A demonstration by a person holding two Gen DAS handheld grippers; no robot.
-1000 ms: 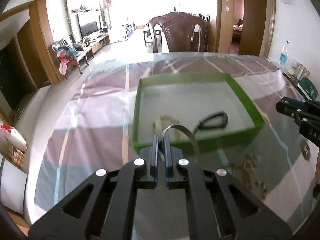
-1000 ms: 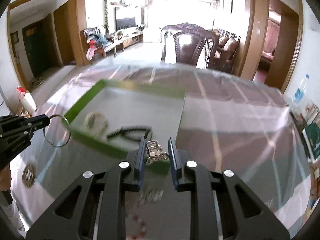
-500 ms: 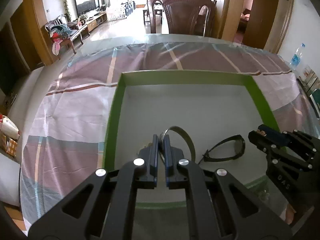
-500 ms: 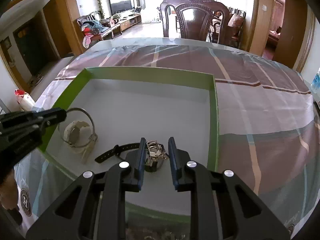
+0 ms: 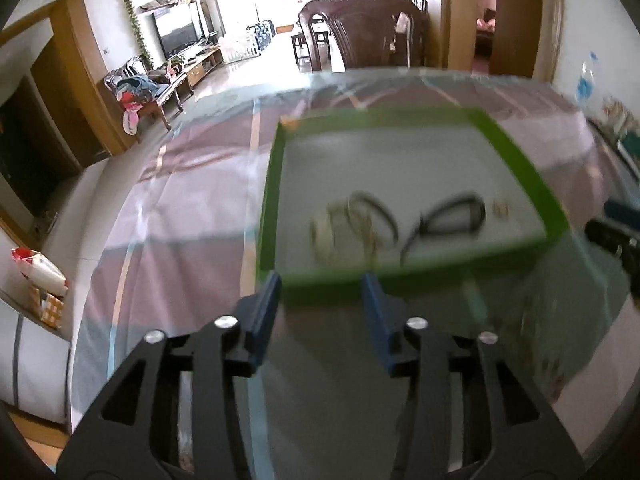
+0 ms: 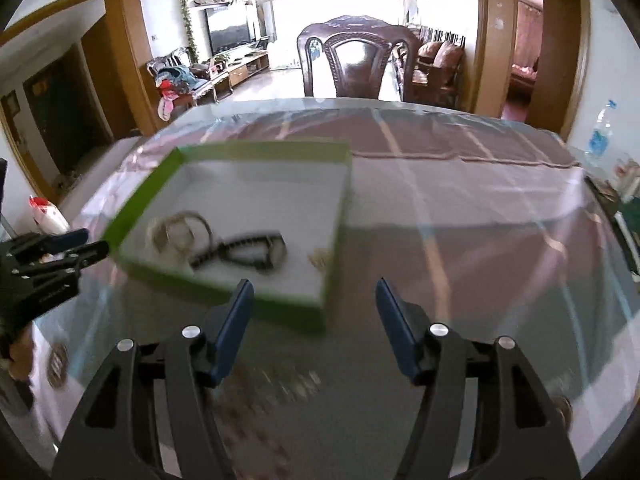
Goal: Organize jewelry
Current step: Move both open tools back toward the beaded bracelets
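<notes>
My left gripper (image 5: 322, 290) is spread wide, blue pads (image 5: 264, 316) well apart, with nothing between them. It sits just short of the near wall of the green tray (image 5: 516, 160), above the glass-covered table (image 5: 180, 208). My right gripper (image 6: 314, 300) is likewise spread wide and holds nothing; its left pad (image 6: 234, 320) overlaps the tray's near wall in the right wrist view, and its right pad stands over bare table.

Tray contents, as read from the left wrist view, left to right:
1. A pale bangle (image 5: 326, 232) with a thin metal ring (image 5: 374, 212) lying across it; motion blur prevents a finer reading.
2. A black strap loop (image 5: 452, 218) beside them, near the middle of the near half.
3. A small gold-coloured piece (image 5: 501, 208) near the right wall, apart from the strap.

All four items rest on the white tray floor, toward its near side.

Outside the tray, blurred beads and loose jewelry (image 6: 276, 384) lie on the table between the right gripper's fingers. A dark carved chair (image 6: 352, 64) stands beyond the far table edge. A water bottle (image 6: 600, 128) stands at the far right.
</notes>
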